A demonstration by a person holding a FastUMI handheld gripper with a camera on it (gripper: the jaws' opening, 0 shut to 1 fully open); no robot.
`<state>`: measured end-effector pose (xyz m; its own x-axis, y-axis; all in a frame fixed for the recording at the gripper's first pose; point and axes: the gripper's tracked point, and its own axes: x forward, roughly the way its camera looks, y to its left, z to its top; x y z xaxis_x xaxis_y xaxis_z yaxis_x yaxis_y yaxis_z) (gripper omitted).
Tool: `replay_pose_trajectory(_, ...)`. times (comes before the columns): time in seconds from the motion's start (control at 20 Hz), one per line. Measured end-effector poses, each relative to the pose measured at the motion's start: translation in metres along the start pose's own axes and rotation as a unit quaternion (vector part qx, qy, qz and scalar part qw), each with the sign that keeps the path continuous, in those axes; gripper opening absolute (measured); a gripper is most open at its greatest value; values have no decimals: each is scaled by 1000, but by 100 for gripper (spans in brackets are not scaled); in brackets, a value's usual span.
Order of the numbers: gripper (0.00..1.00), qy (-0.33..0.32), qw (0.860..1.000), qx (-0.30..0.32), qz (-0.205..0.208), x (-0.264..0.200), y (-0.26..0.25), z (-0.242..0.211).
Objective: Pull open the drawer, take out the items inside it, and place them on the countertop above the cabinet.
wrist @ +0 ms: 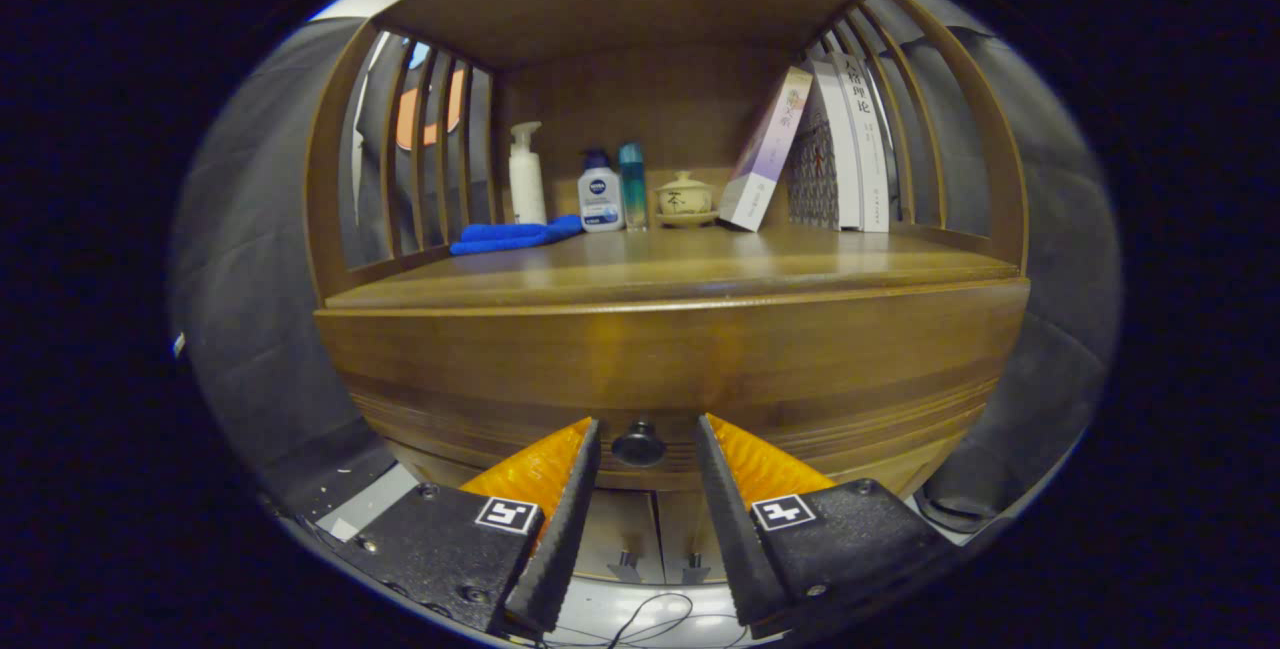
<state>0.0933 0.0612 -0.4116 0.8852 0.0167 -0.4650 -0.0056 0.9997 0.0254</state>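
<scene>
A wooden cabinet fills the scene, with its drawer front (670, 369) shut below the countertop (660, 264). A dark round knob (639, 445) sits at the middle of the drawer's lower part. My gripper (648, 426) is open, its two fingertips standing either side of the knob with a gap on each side, not touching it. What lies inside the drawer is hidden.
At the back of the countertop stand a white pump bottle (526, 175), a white-and-blue bottle (600, 194), a teal tube (632, 184), a lidded tea cup (686, 197), leaning books (820, 149) and a folded blue cloth (515, 235). Lower cabinet doors (655, 529) sit beneath the drawer.
</scene>
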Motion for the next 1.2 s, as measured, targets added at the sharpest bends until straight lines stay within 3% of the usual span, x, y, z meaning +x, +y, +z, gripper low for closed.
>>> replay_pose_trajectory(0.25, 50, -7, 999, -27, -29, 5, 3, -12)
replay_pose_trajectory(0.55, 29, -2, 998, 24, -54, 9, 6, -13)
replay_pose_trajectory(0.7, 29, 4, 998, 40, -55, 8, 6, -14)
replay_pose_trajectory(1.2, 33, -13, 998, -4, -68, 2, 3, -12)
